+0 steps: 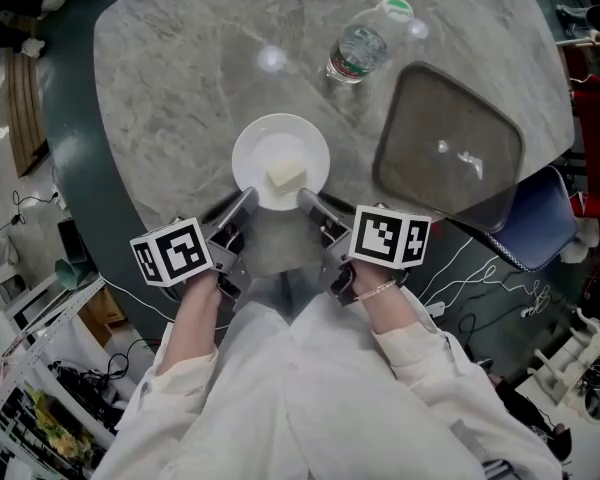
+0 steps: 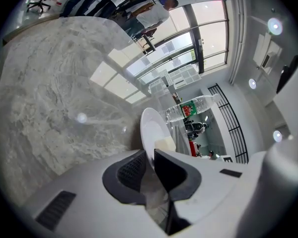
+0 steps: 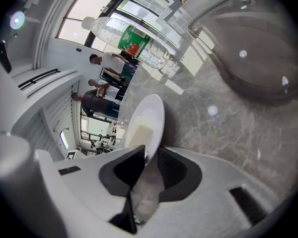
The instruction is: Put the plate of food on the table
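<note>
Left gripper [image 1: 248,197] grips, right gripper [image 1: 306,199] loosely straddles, near rim of level plate [image 1: 268,146].

A white plate [image 1: 254,152] carrying a pale block of food [image 1: 286,176] lies flat on the round marble desk [image 1: 180,78], close to its near edge. The left claw [image 1: 248,197] and the right claw [image 1: 306,199] reach in from that edge, their tips at the plate's near rim on either side of the food. A clear water bottle [image 1: 360,50] lies on its side toward the far edge, and a dark tray [image 1: 448,148] sits at the right edge, one corner overhanging.
</note>
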Tool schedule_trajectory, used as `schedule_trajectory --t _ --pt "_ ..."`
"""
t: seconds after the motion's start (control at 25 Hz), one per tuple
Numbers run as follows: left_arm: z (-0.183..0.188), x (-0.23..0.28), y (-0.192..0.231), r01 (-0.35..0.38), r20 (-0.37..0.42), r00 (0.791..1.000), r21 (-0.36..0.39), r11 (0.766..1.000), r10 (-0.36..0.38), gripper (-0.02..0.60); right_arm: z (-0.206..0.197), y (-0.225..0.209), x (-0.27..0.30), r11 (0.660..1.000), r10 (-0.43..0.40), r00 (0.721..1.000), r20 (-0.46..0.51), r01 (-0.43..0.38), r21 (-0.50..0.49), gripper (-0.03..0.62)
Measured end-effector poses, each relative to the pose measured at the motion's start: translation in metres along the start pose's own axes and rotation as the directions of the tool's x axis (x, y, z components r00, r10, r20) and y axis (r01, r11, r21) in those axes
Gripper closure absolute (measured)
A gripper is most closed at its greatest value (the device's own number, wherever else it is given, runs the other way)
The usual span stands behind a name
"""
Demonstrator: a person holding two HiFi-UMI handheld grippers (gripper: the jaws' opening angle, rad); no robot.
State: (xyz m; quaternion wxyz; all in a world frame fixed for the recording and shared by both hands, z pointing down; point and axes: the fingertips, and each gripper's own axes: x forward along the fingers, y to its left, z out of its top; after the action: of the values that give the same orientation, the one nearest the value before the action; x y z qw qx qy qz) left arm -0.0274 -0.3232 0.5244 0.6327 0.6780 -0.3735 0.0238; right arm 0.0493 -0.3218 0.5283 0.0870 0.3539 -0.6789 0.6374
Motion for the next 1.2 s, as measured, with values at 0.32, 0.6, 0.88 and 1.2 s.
schedule_trajectory --t 0.32,0.6,0.88,1.2 --pt "0.000 0.002 0.001 -0.014 -0.018 1.000 0.009 1.000 0.014 0.538 -0.006 -0.002 -0.004 0.993 -0.035 0.998 -0.058 0.028 -0.118 0.531" --pt "0.001 0.002 0.003 -0.037 -0.022 0.999 0.023 0.999 0.037 0.538 -0.008 -0.006 -0.012 0.990 -0.057 0.995 -0.083 0.046 -0.133 0.505" --pt "0.000 0.007 0.006 -0.070 -0.054 0.996 0.033 0.997 0.071 0.538 -0.006 -0.004 -0.010 0.991 -0.067 0.995 -0.078 0.058 -0.120 0.480" --pt "-0.003 0.005 0.007 -0.101 -0.078 0.991 0.095 0.990 0.109 0.534 -0.006 -0.005 -0.013 0.989 -0.088 0.993 -0.076 0.079 -0.123 0.480"
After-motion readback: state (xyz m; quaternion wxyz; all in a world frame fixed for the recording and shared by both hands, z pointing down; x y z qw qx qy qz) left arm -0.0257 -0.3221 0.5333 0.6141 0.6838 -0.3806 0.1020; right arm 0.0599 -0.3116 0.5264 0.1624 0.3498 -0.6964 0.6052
